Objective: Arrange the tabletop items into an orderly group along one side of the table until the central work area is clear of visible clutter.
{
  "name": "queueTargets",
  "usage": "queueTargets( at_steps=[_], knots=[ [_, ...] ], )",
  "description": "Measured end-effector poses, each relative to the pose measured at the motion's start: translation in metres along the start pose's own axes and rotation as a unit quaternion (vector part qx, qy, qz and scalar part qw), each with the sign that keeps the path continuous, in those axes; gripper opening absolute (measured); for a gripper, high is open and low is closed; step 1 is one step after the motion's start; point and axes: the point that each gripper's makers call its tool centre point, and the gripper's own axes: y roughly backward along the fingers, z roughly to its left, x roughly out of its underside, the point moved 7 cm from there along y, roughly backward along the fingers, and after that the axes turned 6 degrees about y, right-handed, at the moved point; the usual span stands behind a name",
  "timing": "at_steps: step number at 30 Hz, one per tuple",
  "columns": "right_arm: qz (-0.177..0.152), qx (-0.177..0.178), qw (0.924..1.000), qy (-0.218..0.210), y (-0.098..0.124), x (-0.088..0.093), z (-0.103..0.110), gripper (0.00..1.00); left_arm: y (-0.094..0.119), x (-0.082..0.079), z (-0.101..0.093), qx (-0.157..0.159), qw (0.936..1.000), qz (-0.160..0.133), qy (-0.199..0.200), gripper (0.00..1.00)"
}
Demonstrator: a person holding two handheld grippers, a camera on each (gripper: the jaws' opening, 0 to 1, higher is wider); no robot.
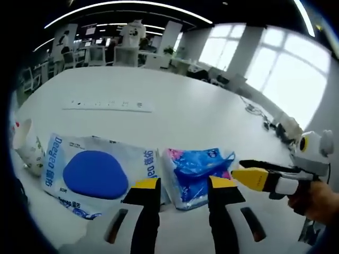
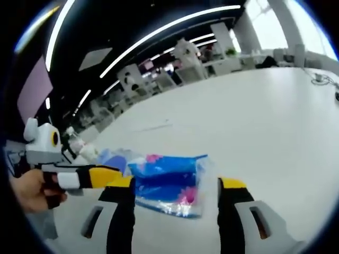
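A blue and pink plastic packet (image 1: 195,172) lies on the white table (image 1: 190,114), just ahead of my left gripper (image 1: 184,184), whose yellow-tipped jaws stand open on either side of its near edge. To its left lies a larger white pack with a blue oval (image 1: 95,173). My right gripper (image 1: 250,178) comes in from the right, its tip close to the packet's right end. In the right gripper view the same packet (image 2: 169,182) sits between the open jaws of my right gripper (image 2: 177,183), and the left gripper (image 2: 103,174) reaches in from the left.
A small white printed bag (image 1: 26,151) sits at the far left. A white power strip (image 1: 108,105) lies farther back on the table. A hand (image 1: 320,203) holds the right gripper. Desks and shelves (image 1: 127,47) stand beyond the table, and cables (image 1: 254,109) lie near its right edge.
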Motion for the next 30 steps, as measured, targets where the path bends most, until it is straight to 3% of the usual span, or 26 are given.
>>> queueTargets(
  at_steps=[6, 11, 20, 30],
  knots=[
    [-0.024, -0.009, 0.9996, 0.007, 0.014, -0.008, 0.009, 0.74, 0.011, -0.001, -0.003, 0.016, 0.9998, -0.003, -0.007, 0.65],
    [-0.033, -0.018, 0.9993, 0.006, 0.025, -0.007, 0.016, 0.78, 0.029, -0.004, -0.004, 0.027, 0.9996, -0.004, -0.001, 0.75],
    [-0.069, -0.049, 0.9964, 0.004, 0.049, -0.019, 0.040, 1.00, 0.074, -0.012, 0.007, 0.038, 0.9989, -0.025, -0.002, 0.99],
    [-0.086, -0.076, 0.9933, 0.013, 0.059, -0.025, 0.087, 1.00, 0.128, -0.009, 0.030, 0.039, 0.9981, -0.043, 0.022, 1.00]
  ],
)
